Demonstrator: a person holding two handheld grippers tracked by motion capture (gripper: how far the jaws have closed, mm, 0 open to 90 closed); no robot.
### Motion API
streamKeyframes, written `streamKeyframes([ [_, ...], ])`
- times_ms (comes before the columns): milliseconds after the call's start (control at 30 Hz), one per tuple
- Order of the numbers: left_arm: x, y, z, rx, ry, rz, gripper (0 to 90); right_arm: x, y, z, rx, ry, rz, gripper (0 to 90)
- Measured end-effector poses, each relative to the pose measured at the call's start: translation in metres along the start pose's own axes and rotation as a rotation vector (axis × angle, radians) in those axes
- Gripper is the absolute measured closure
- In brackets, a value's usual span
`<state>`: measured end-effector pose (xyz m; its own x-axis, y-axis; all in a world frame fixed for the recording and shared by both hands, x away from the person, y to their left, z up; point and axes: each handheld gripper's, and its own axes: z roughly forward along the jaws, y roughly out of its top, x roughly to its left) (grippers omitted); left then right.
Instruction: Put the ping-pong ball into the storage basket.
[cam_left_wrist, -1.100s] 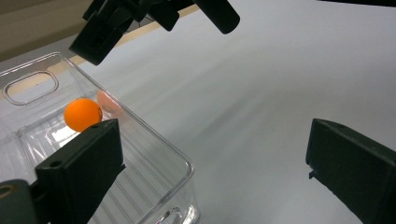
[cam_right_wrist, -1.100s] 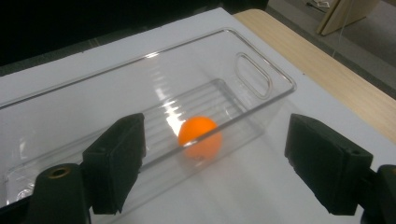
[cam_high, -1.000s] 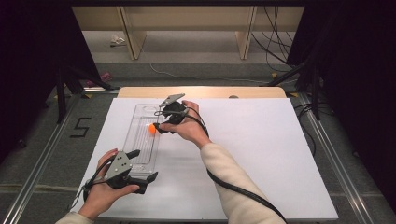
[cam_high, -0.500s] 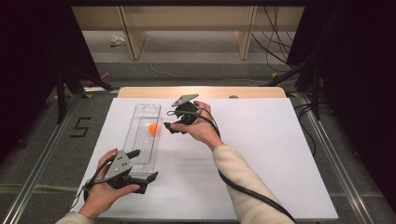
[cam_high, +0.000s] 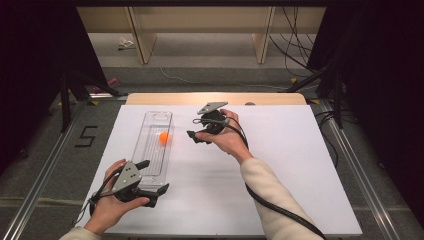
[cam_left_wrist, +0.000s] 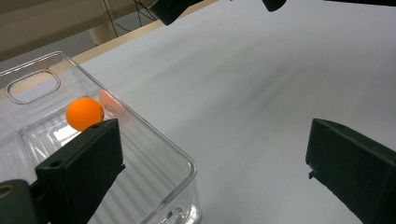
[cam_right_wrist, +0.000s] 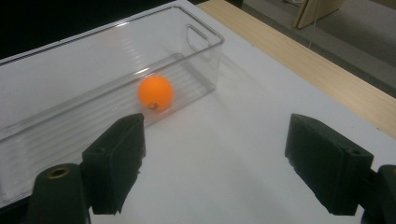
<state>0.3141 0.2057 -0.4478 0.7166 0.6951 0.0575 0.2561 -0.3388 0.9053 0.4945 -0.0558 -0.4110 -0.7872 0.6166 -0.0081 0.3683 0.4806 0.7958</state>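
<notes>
Two hand-held grippers over a white table, an orange ball resting in a clear bin.

The ball (cam_high: 164, 137) lies inside the long clear bin (cam_high: 150, 160), against its right wall, in the half farther from the person. In the left gripper view the ball (cam_left_wrist: 84, 113) sits beyond the near corner of the bin (cam_left_wrist: 154, 149). The left gripper (cam_high: 145, 186) is at the bin's near end, jaws spread wide, one jaw over the bin and the other outside it, gripping nothing. The right gripper (cam_high: 196, 136) hovers just right of the bin, near the ball, jaws apart and empty. The bin stands on the left part of the table (cam_high: 300, 175).
</notes>
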Motion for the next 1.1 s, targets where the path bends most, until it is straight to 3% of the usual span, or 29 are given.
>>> streamKeyframes([
  [567,0.0,0.0,0.001,-0.001,-0.002,0.001,3.7,-0.017,-0.024,-0.027,-0.01,-0.025,0.037,20.8],
  [1100,0.0,0.001,0.002,0.0,0.003,0.001,3.8,-0.036,-0.052,-0.066,-0.022,-0.069,0.073,20.8],
])
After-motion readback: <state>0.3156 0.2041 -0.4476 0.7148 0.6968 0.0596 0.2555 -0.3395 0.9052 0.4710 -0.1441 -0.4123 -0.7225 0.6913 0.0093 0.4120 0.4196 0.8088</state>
